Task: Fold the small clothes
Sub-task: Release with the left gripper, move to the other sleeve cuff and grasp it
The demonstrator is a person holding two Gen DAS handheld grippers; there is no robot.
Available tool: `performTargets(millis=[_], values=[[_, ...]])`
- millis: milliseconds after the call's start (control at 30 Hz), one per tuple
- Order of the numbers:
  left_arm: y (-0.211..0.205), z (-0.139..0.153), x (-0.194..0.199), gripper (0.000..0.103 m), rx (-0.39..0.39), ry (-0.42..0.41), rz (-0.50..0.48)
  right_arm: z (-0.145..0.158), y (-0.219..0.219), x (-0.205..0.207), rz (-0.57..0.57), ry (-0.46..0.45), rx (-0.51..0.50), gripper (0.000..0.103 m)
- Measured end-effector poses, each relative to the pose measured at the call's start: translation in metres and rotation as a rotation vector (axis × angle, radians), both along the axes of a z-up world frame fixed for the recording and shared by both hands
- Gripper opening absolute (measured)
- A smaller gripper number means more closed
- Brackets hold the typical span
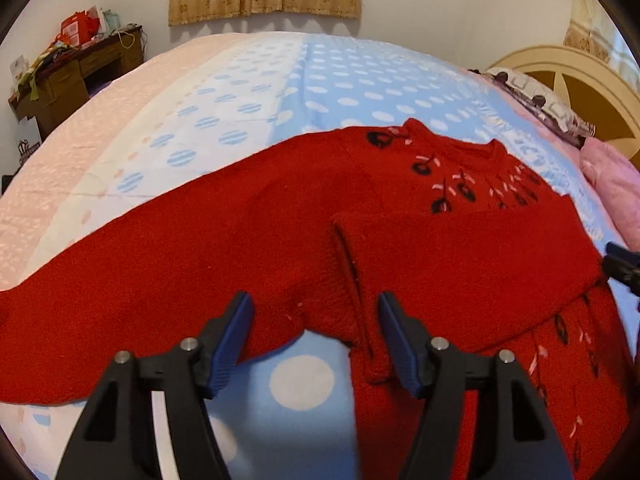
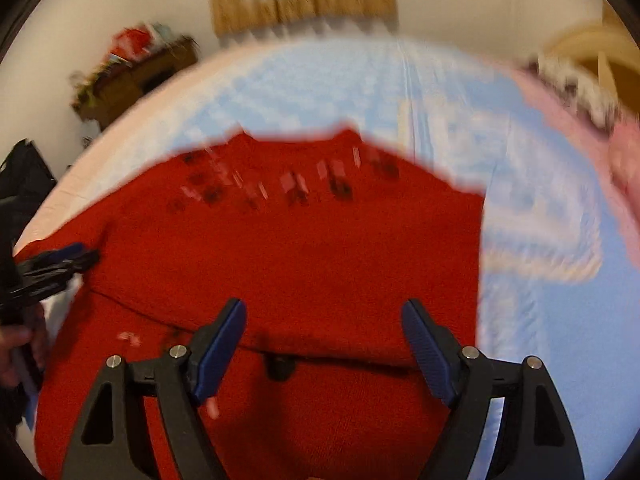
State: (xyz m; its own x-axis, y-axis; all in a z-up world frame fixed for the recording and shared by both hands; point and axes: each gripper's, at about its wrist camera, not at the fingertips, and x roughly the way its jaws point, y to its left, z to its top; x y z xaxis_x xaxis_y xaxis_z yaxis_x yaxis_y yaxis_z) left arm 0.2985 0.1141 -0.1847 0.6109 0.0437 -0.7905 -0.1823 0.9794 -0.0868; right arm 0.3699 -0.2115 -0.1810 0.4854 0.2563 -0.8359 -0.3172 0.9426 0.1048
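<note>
Red sweater (image 1: 248, 240) lying flat on bed (image 1: 320, 80), neck pointing 1 o'clock, one sleeve stretching toward 8, other folded across chest. Left gripper (image 1: 316, 334) and right gripper (image 2: 324, 350) both gaping, gripping nothing.

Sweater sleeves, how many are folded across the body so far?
1. One sleeve lies folded across the red sweater; the other sleeve lies spread out on the bedspread.
</note>
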Motion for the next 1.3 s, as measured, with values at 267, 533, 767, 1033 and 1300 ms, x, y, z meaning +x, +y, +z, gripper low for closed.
performTargets(millis=[267,533,767,1033,1300], values=[[0.009,-0.006,-0.005,0.078,-0.023,-0.007,0.014,0.015,0.030,-0.013,0.072,-0.015,-0.060,0.081],[0.014,-0.006,-0.010,0.081,-0.035,-0.011,0.016,-0.010,0.072,-0.014,0.075,-0.008,-0.122,0.084],[0.028,0.015,-0.032,0.081,-0.080,-0.068,0.042,-0.008,0.101,-0.037,0.153,-0.045,-0.135,0.085],[0.096,0.038,-0.088,0.081,0.072,-0.070,0.170,-0.007,0.114,-0.049,0.241,-0.075,-0.112,0.085],[0.219,0.048,-0.167,0.081,0.199,-0.038,0.503,-0.018,0.125,-0.052,0.272,-0.105,-0.165,0.085]])
